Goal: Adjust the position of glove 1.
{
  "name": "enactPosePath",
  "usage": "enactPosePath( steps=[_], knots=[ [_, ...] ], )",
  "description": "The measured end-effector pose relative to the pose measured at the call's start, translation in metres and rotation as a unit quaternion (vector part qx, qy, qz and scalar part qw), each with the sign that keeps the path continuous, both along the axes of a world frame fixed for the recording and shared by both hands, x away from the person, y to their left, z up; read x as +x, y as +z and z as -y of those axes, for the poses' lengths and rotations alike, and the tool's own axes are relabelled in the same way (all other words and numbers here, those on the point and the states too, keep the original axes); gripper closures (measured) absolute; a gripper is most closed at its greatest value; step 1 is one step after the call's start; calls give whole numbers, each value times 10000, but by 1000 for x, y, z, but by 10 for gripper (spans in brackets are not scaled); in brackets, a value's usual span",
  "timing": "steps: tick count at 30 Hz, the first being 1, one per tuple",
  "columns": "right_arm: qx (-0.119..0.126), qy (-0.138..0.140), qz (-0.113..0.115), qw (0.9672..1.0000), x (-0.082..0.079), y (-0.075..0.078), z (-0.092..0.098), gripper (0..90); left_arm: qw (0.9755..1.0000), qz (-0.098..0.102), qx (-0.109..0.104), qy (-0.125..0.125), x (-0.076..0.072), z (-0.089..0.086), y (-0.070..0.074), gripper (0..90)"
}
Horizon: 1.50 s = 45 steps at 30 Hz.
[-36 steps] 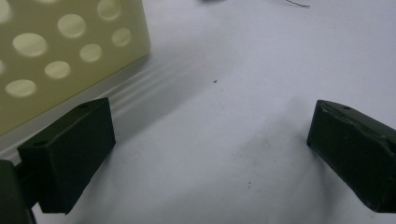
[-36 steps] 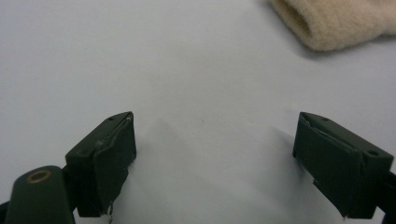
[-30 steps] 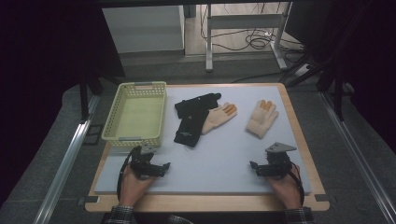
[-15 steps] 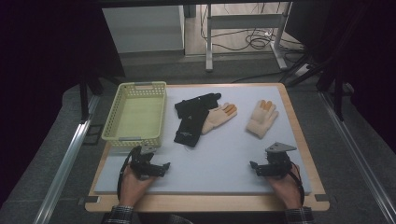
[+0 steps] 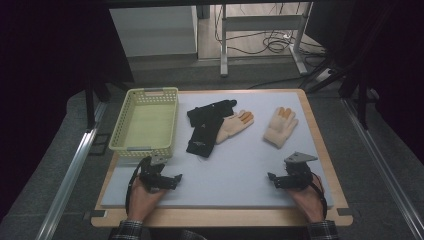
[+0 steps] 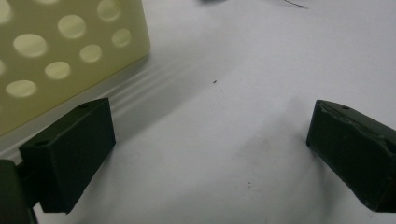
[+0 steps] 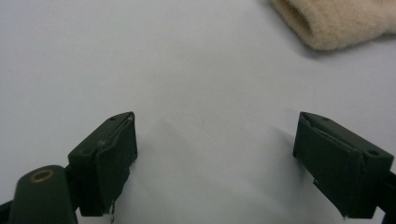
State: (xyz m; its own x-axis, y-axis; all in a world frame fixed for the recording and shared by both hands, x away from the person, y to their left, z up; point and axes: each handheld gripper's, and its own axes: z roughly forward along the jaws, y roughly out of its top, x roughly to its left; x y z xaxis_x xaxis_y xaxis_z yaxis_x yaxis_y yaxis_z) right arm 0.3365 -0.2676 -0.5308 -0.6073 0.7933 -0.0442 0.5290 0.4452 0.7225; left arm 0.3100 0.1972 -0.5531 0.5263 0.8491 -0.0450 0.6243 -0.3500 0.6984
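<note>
So the gloves are the thing here: a beige glove (image 5: 280, 127) lying flat on its own toward the right of the bench (image 5: 240, 175), and a second beige glove (image 5: 233, 125) near the middle, partly tucked against a pair of black gloves (image 5: 206, 126) that overlap each other in a loose pile. None of them are in the yellow basket (image 5: 146, 120), which sits empty at the left edge, so my guess is the job is sorting them into it and nothing has gone in yet.

The right gripper (image 5: 287, 180) rests low on the bench near the front edge, fingers spread wide with nothing between them. In the right gripper view the cuff end of the lone beige glove (image 7: 341, 21) is just ahead and off to one side (probably the easiest first grab, since it's clear of the others).

The left gripper (image 5: 162, 179) is parked the same way, fingers wide apart and holding nothing, just in front of the basket; its own view shows the perforated basket wall (image 6: 60, 56) close by. Looks like a ready pose, both hands low and clear of the pile.
</note>
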Motion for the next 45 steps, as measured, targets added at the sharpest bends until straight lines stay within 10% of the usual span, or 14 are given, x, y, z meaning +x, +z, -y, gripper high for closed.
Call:
enactPosePath(
  steps=[25, 45],
  knots=[
    [268, 789, -44, 9965, 41, 34, -71, 247, 10000, -1, 28, -19, 0, 0, 0, 17],
    [8, 1255, -15, 9921, 101, 46, -178, 623, 10000, -9, 29, -27, 0, -1, 0, 17]
  ],
)
